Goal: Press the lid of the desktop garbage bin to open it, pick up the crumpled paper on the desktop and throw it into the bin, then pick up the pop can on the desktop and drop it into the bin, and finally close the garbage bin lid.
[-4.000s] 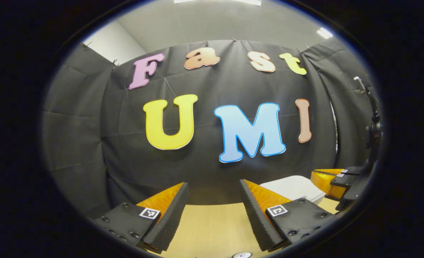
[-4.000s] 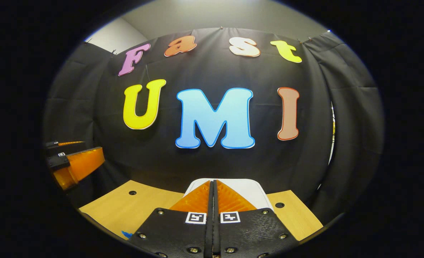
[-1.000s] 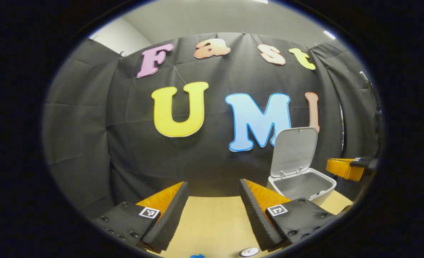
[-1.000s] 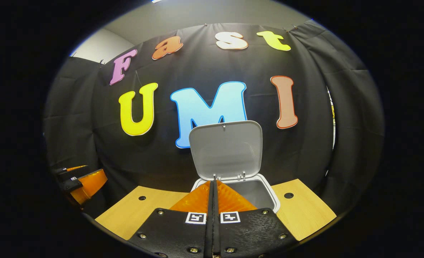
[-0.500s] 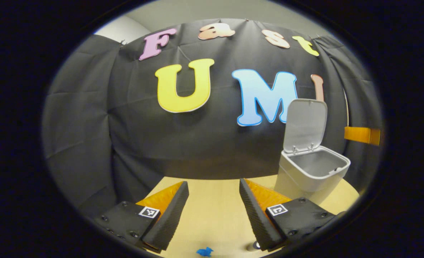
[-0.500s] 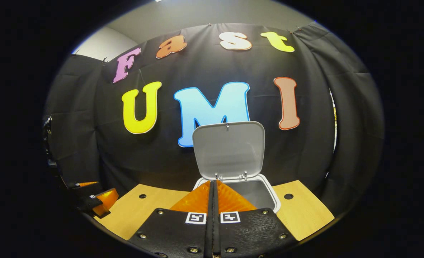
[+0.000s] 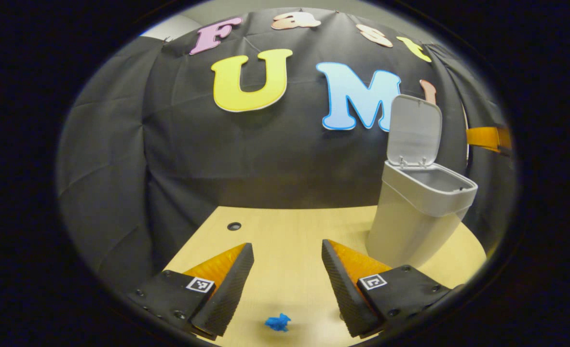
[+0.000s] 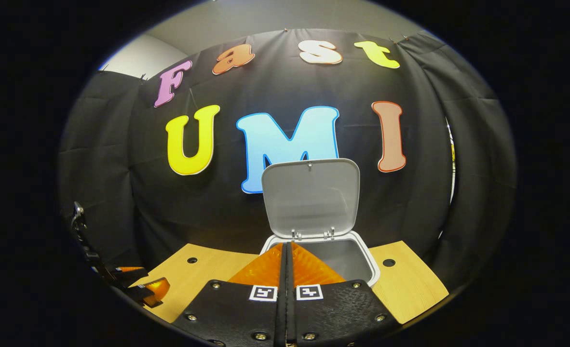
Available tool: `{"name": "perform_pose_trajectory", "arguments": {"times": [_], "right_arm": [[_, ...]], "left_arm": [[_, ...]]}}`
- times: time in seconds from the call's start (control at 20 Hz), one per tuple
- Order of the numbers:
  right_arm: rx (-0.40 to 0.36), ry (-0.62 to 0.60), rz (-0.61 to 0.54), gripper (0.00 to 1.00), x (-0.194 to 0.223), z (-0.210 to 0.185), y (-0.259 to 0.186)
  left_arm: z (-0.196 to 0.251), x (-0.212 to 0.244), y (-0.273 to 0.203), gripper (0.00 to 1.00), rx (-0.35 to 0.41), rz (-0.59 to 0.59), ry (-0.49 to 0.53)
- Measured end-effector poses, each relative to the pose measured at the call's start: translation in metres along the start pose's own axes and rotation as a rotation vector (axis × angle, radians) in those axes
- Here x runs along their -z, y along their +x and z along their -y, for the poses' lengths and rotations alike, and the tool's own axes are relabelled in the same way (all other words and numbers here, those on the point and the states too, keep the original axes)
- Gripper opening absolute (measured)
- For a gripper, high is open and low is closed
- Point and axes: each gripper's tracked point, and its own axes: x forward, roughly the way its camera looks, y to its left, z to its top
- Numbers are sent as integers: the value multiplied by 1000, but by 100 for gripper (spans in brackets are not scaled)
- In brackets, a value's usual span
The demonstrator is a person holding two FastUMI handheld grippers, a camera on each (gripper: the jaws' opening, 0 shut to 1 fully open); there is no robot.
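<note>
Since half a second ago the left tongs [image 7: 285, 270] have tipped downward, so more of the table [image 7: 285, 231] and a small blue crumpled paper [image 7: 278, 322] now show between their spread fingers. That paper lies on the table just ahead of the tongs, low in the left gripper view. The bin [image 7: 417, 212] stands to the right of it, its lid [image 7: 413, 130] raised upright against the booth wall, so the opening step looks done.

The right tongs [image 8: 286, 270] are closed on nothing and hover just in front of the bin's open mouth [image 8: 343, 258]. The pop can cannot be made out.

Likely risk: the paper is small and light, so a fast closing could nudge it away or pinch only a corner. Swinging toward the bin could also knock the upright lid shut or meet the right tongs waiting there. Open table lies left of the bin, with a hole [image 7: 234, 226] near the far edge.
</note>
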Motion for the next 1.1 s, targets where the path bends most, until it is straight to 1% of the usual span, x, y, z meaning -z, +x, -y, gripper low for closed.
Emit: {"name": "perform_pose_trajectory", "arguments": {"times": [0.1,0.15,0.2,0.25,0.45,0.5,0.6,0.7,0.75,0.8,0.85,0.95,1.05,1.1], "right_arm": [[-2,-2,-4,0,1,-1,-1],[-3,-3,-7,0,3,-1,-1],[-2,-6,-10,0,3,0,-1],[-1,-9,-13,0,4,0,-2],[7,-22,-28,0,8,3,-5],[9,-26,-31,0,7,3,-5],[12,-33,-36,0,9,3,-7],[15,-40,-45,0,11,5,-8],[16,-41,-50,0,14,6,-9],[18,-37,-56,0,15,6,-10],[21,-31,-63,0,19,7,-10],[27,-23,-82,0,25,9,-12],[35,-26,-98,0,30,11,-14],[39,-33,-105,0,31,13,-15]], "left_arm": [[1,19,1,93,3,-30,8],[2,29,4,96,6,-47,8],[3,40,5,91,9,-65,8],[2,50,4,93,11,-81,9],[-3,86,6,94,9,-154,5],[-4,95,6,96,7,-170,2],[-6,113,5,96,5,-202,-7],[-6,131,7,92,10,-238,-9],[-5,142,9,92,13,-262,-2],[-5,154,11,96,13,-284,9],[-4,164,12,94,14,-300,20],[-3,183,13,96,18,-332,36],[-6,195,13,96,24,-359,28],[-8,200,12,94,23,-371,20]]}}
